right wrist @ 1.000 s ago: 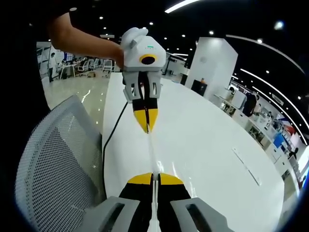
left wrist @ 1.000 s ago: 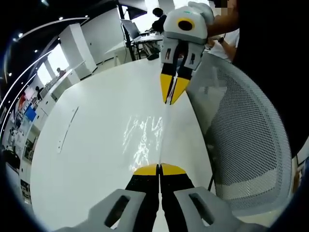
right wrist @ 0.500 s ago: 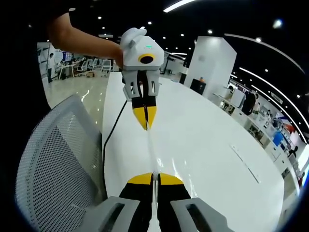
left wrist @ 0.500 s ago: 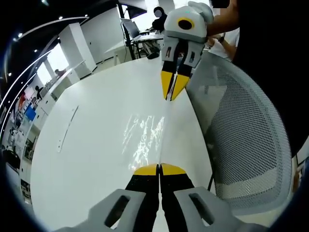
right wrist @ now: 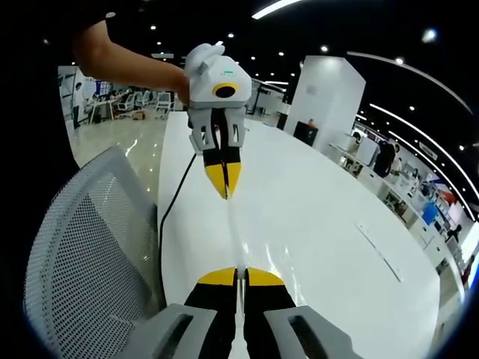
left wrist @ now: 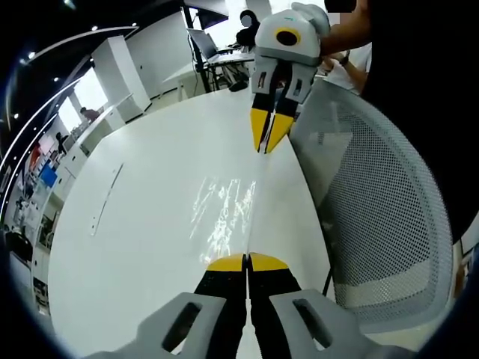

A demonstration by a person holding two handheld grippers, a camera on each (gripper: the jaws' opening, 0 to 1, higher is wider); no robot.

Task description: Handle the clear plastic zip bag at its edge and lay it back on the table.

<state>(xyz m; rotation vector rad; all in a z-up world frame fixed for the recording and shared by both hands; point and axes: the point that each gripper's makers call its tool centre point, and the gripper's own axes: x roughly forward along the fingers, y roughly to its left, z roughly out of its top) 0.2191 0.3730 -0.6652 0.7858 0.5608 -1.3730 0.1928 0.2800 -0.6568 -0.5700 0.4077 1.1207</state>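
Clamped tight, the left gripper has its yellow-tipped jaws pressed together on one end of the clear plastic zip bag, seen in the left gripper view. The bag runs straight away from those jaws as a thin, glinting sheet, edge-on, its long axis aimed at the right gripper facing back from the far end. That gripper's jaws also pinch together on the bag's top edge. Under the bag lies the white table, and a mesh chair stands just beside the table's edge on the right of this view.

Over to the right gripper view: the right gripper is closed on the bag's edge, a narrow pale strip stretching forward to the left gripper, which is likewise pinched shut on it. A person's hand holds that far gripper. The bag hangs stretched between the two claws above the table, along its near edge, with a dark cable trailing beside it and the mesh chair to the left of this view.

The lay-down, as I judge it, turns on both ends lowering together, since each claw holds one end of the long axis and neither is nearer the bag.
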